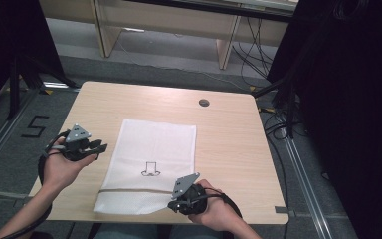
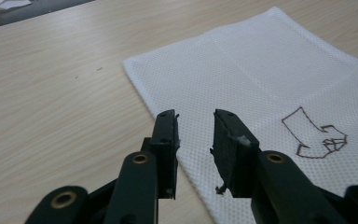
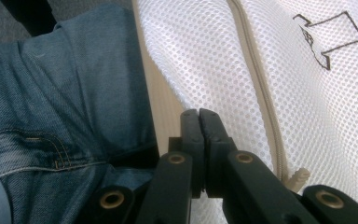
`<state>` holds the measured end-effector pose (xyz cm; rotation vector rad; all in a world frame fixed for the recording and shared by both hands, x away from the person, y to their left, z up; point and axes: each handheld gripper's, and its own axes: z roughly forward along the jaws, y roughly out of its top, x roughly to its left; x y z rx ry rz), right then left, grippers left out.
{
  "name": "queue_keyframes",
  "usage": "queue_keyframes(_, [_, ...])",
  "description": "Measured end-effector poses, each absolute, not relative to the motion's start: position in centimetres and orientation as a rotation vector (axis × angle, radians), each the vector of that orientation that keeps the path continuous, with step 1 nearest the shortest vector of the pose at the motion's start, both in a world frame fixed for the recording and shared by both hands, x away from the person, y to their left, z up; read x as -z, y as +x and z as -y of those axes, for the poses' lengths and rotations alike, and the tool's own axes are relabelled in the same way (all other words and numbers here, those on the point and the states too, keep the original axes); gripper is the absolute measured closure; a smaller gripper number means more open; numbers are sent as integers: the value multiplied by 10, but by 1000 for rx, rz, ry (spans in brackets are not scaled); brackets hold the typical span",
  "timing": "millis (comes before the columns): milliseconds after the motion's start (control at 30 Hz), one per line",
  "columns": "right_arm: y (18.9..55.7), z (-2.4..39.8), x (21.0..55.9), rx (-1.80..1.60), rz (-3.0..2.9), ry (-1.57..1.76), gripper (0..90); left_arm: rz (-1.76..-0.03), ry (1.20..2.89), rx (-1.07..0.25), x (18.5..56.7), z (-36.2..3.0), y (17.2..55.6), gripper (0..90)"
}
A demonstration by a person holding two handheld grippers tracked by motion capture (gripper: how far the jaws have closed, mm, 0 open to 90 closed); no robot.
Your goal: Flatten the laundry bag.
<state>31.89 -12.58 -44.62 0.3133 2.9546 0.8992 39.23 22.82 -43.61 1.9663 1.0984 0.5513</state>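
floor marking (image 1: 34, 126): numeral "5" | mesh bag (image 1: 149, 149): outline drawing, no readable text

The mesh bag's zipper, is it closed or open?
Closed, as far as visible: the zipper runs as one unbroken line across the mesh bag, its pull at the end.

A rectangular light wood-grain table (image 1: 229, 134) with rounded corners stands on a grey floor, seen from above. A small round dark grommet (image 1: 204, 102) is set into its top near the far edge, right of centre. A white mesh fabric bag (image 1: 151, 159) lies flat on the tabletop, left of centre, its long sides running from the middle of the table to the near edge, where its lower end hangs slightly over. A beige zipper line (image 1: 134, 190) crosses the bag near that end, and a small black outline drawing (image 1: 150, 170) marks its middle. The wood to the right of the bag is bare.
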Motion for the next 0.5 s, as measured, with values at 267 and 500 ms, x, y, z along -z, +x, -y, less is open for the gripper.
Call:
queue_keyframes(267, [324,130,450,-886,-2946,391,900,-1005,2001,-504,440,-204,388,653])
queue_keyframes(500, [330,137,457,-838,-2933,483,900,-907,2046,-433,449,-182,384,617])
